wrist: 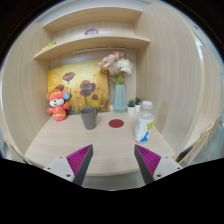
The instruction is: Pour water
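A pale wooden bench (100,148) is sitting in a wood-panelled alcove, carrying a handful of things. A dark grey cup (89,118) is standing near its middle. Left of the cup, an orange plush toy (57,104) is sitting by the back wall. Right of the cup, a small red coaster (116,123) is lying flat, and behind that a blue vase (120,97) of flowers is standing. Further right of the cup, a clear bottle (144,126) with a blue label is standing upright.

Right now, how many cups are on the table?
1: a dark cup beyond the open jaws, between the orange toy and the red coaster. Others may be hidden.
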`<state>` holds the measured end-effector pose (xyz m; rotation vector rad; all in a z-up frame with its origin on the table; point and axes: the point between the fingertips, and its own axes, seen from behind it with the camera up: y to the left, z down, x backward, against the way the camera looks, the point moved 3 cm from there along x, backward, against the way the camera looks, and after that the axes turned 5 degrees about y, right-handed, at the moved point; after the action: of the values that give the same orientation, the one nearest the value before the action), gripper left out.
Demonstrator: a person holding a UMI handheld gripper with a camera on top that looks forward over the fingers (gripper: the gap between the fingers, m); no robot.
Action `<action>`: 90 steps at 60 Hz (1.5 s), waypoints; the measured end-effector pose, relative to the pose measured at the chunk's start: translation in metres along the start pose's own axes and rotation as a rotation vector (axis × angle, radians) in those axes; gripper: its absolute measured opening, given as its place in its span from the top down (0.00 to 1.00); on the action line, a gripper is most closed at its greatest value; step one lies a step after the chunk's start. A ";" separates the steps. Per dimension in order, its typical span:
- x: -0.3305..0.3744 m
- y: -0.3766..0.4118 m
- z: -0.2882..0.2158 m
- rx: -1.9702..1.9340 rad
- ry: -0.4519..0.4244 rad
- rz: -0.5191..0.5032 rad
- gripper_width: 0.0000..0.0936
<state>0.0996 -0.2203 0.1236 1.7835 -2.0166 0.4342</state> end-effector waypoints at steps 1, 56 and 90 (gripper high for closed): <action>-0.003 -0.011 0.004 -0.002 0.002 0.012 0.08; -0.201 -0.135 -0.054 0.035 -0.176 0.042 0.45; -0.217 -0.122 -0.131 0.564 -0.118 0.312 0.56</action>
<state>0.2540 0.0152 0.1246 1.8190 -2.4380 1.1103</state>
